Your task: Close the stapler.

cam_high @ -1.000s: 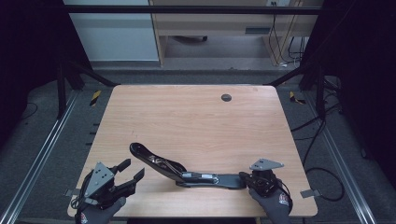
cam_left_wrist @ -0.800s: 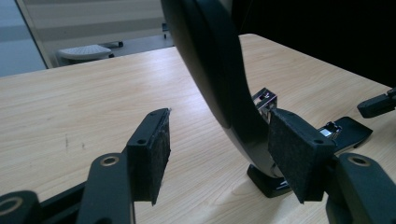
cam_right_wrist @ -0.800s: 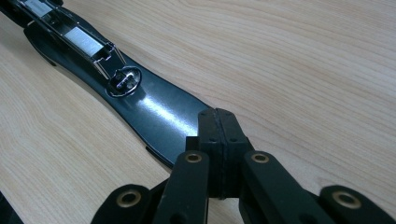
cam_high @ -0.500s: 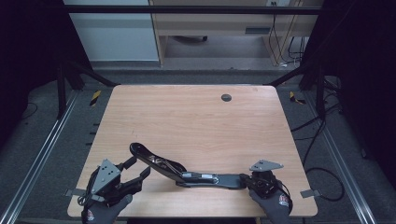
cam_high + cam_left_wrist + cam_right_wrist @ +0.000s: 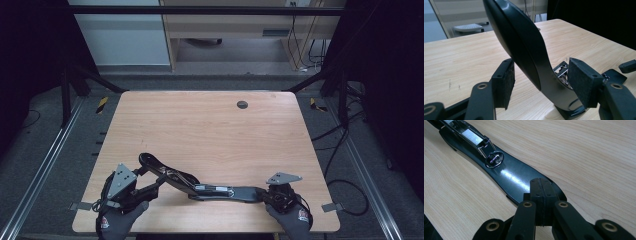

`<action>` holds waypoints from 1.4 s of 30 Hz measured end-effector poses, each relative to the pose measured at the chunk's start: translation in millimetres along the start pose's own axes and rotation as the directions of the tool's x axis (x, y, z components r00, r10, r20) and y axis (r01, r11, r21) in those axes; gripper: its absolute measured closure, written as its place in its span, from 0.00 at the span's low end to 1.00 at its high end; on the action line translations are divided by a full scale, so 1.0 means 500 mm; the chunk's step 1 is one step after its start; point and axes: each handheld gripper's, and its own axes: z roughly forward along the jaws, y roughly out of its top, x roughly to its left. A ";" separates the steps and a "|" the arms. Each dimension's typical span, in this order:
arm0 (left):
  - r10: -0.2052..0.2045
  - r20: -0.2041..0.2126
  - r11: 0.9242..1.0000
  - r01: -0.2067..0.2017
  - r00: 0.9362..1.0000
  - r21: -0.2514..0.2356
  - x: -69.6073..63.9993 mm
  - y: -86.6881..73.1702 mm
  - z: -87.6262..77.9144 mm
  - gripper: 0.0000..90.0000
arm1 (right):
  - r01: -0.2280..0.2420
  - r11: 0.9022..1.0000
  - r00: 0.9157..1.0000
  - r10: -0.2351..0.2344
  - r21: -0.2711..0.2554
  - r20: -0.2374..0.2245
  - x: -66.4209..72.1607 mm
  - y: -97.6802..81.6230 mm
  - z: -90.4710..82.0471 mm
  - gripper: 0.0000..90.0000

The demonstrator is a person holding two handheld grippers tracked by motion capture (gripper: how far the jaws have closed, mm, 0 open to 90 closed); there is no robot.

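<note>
A black stapler (image 5: 200,186) lies swung open near the bottom edge of the wooden bench (image 5: 210,130), in the lower middle of the high view. Its base stretches flat toward the lower right, while its top arm rises and curves toward the lower left.

The left tool (image 5: 145,181) sits in the lower left of the high view, held by a gloved hand (image 5: 117,220). In the left gripper view its jaws stand spread on either side of the stapler's raised top arm (image 5: 529,50), which fills the middle of that frame. The left pad (image 5: 505,85) stands clear of the arm; the right pad (image 5: 584,85) lies very close to the arm's lower curve, and whether it touches cannot be told.

The right tool (image 5: 265,194) sits in the lower right of the high view, in the other gloved hand (image 5: 292,220). In the right gripper view its jaws are pressed together at the bottom centre of the frame, over the near end of the stapler's base (image 5: 509,175); whether they pinch that edge cannot be told. The shiny staple channel (image 5: 471,136) runs off to the upper left.

Elsewhere the bench carries a small dark round grommet (image 5: 242,104) in its upper middle part, well apart from the stapler. Beyond the bench's far edge stands pale furniture (image 5: 225,30), and cables (image 5: 335,150) trail over the grey floor (image 5: 60,130) at the right. Metal rails (image 5: 45,165) flank the bench on both sides.
</note>
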 end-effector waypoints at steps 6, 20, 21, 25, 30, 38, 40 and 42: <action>-0.007 -0.006 1.000 0.007 1.000 -0.004 0.002 0.003 0.008 0.45 | 0.001 1.000 1.000 -0.001 0.005 -0.010 -0.002 -0.002 0.007 1.00; -0.035 -0.016 0.999 0.035 0.999 -0.024 0.011 0.011 0.005 0.57 | 0.009 1.000 1.000 -0.009 0.019 -0.004 -0.004 -0.002 0.014 1.00; -0.038 -0.015 0.999 0.037 0.999 -0.025 0.012 0.011 0.005 0.57 | 0.003 1.000 1.000 -0.003 0.024 -0.006 -0.004 -0.001 0.014 1.00; -0.048 -0.014 0.999 0.048 0.999 -0.024 0.012 0.012 0.004 0.58 | 0.009 0.999 1.000 -0.009 0.033 -0.005 -0.004 -0.001 0.017 1.00; -0.052 -0.010 0.998 0.052 0.999 -0.024 0.011 0.014 0.004 0.59 | -0.001 0.999 1.000 0.001 0.036 -0.007 -0.003 -0.001 0.017 1.00; -0.061 -0.003 0.998 0.061 0.998 -0.026 0.009 0.017 0.004 0.60 | 0.002 0.999 1.000 -0.002 0.034 -0.004 -0.003 -0.001 0.019 1.00; -0.061 -0.002 0.998 0.061 0.998 -0.025 0.007 0.018 0.004 0.60 | 0.005 0.999 1.000 -0.005 0.032 -0.003 -0.004 -0.002 0.019 1.00; -0.058 -0.001 0.998 0.058 0.998 -0.026 0.005 0.020 0.004 0.60 | 0.004 0.999 1.000 -0.004 0.032 -0.003 -0.004 -0.001 0.019 1.00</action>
